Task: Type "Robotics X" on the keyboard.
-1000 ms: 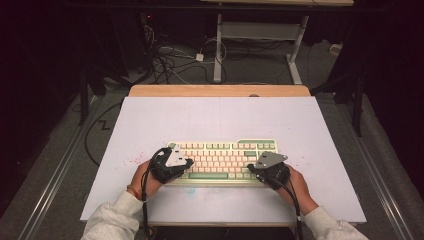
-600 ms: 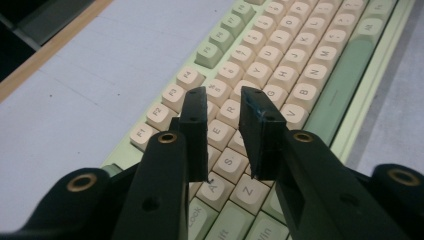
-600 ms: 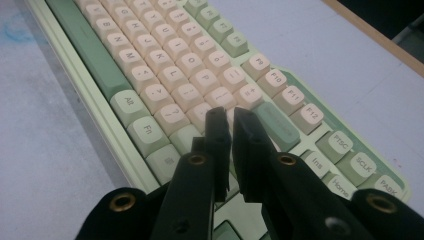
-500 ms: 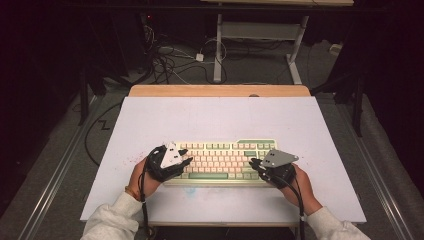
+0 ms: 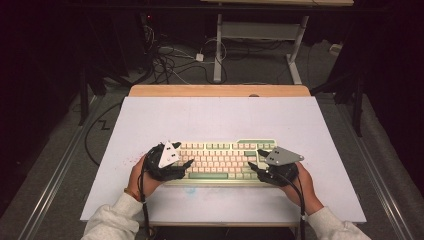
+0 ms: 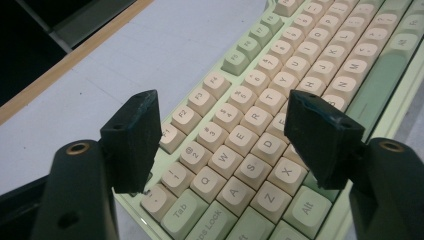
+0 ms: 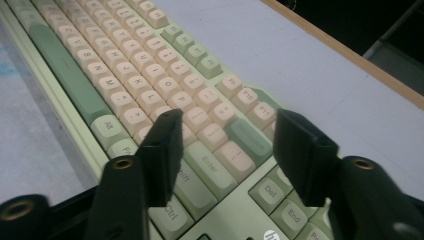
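High view: the keyboard (image 5: 222,161) lies flat on the near half of the worktop (image 5: 220,117), its long axis running left to right across the person's front. The left gripper (image 5: 186,167) sits at the keyboard's left end and the right gripper (image 5: 256,161) at its right end, each pointing inward along that axis; each hand is nearest its own end. Both sets of fingers have just been opening and now stand apart, pressing on nothing. Left gripper view: the fingers (image 6: 132,140) are spread wide above the left block of keys, roughly over the Q, W, S and X area, with the keyboard (image 6: 280,95) stretching away ahead and to the right; no key or edge is pinched between them. This view gives the key legends, which the high view cannot resolve. Right gripper view: the fingers (image 7: 162,152) are likewise apart over the Enter and Shift region, the keyboard (image 7: 125,75) running away to the upper left. Whether the fingertips touch the keycaps cannot be told.
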